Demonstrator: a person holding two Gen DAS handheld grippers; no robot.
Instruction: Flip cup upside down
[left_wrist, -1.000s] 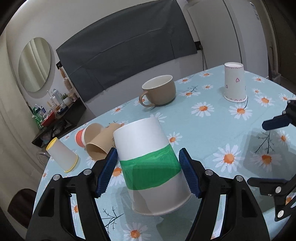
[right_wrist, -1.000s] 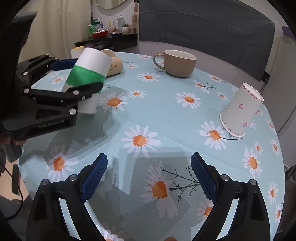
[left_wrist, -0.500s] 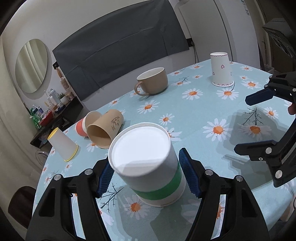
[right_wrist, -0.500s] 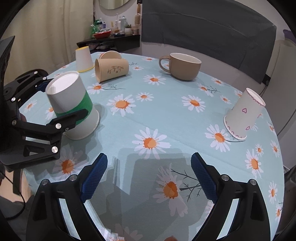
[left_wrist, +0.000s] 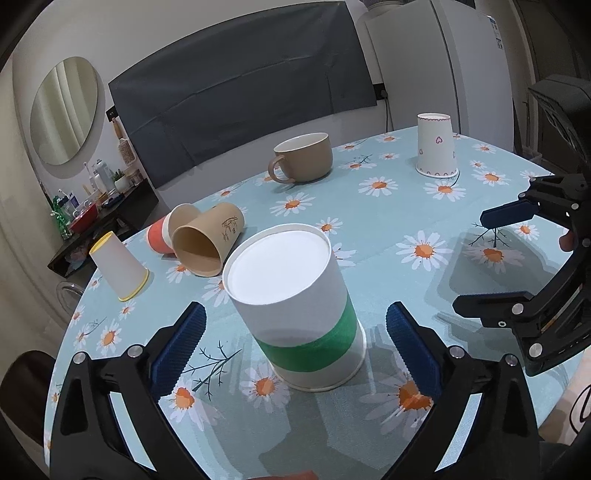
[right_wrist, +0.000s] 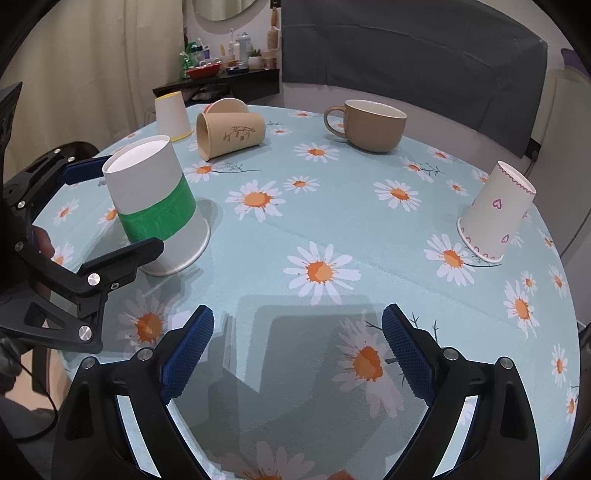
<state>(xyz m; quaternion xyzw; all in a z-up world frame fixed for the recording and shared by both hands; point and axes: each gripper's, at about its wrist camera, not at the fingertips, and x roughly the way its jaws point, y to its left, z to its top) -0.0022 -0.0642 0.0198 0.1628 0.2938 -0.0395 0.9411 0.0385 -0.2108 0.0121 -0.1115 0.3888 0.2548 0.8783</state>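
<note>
Release was the step in hand through my left wrist view: my left gripper stood spread, both pads clear of the green-banded cup sitting mouth-down on the daisy tablecloth, where half a second before they flanked it closely, so I judged a straight, level retreat best to avoid clipping its rim. Through my right wrist view, my right gripper hung spread and empty over the cloth as before, the cup now upright rather than tilted.

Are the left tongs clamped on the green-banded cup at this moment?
No: the left tongs stand open, with tablecloth showing on both sides between the pads and the green-banded cup, which sits rim-down on the table.
</note>
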